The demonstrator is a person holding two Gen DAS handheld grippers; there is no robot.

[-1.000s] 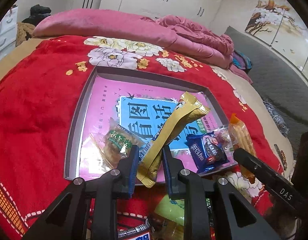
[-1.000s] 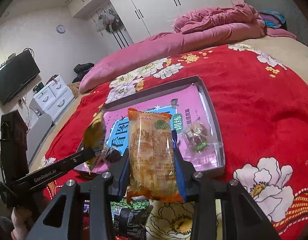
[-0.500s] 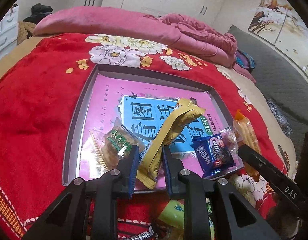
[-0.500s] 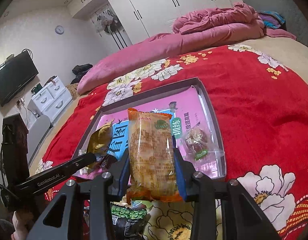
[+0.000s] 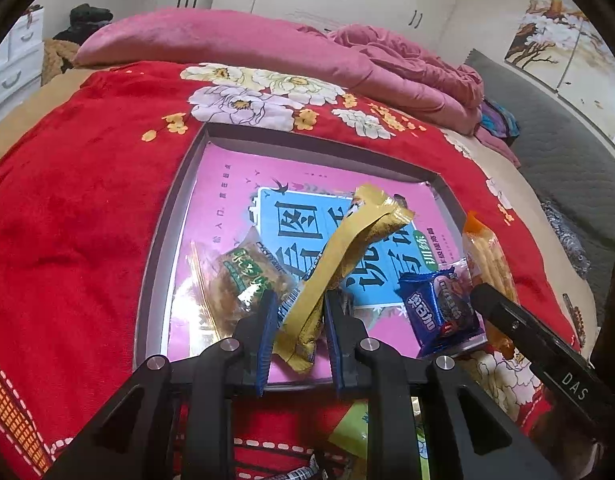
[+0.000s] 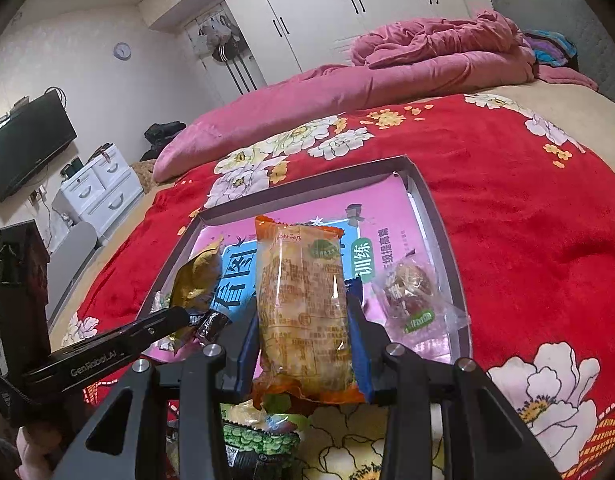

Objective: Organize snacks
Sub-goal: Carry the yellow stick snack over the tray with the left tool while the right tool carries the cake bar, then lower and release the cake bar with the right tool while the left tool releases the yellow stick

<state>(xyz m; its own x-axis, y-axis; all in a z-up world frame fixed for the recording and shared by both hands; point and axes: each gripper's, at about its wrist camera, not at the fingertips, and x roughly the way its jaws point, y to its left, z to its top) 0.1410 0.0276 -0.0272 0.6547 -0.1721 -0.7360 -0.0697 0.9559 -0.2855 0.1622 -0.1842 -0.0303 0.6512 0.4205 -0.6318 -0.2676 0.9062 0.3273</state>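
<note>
My left gripper (image 5: 298,312) is shut on a long gold snack packet (image 5: 347,256) and holds it over the near part of a shallow grey tray (image 5: 179,184) lined with a pink and blue sheet. My right gripper (image 6: 303,320) is shut on an orange cracker pack (image 6: 303,300), held upright over the tray's (image 6: 435,216) near edge. In the tray lie a clear biscuit pack with a green label (image 5: 243,276), a blue cookie packet (image 5: 439,308) and a clear-wrapped brown ball snack (image 6: 411,288). The gold packet (image 6: 197,276) also shows in the right wrist view.
The tray sits on a red floral blanket (image 5: 75,216) on a bed, with pink bedding (image 5: 267,48) behind. More snack packets lie on the blanket below the grippers (image 6: 259,440). A white drawer unit (image 6: 99,188) and a TV (image 6: 27,144) stand at the left.
Both grippers have moved forward over the tray with their packets still held. The tray looks closer and larger in both views.
</note>
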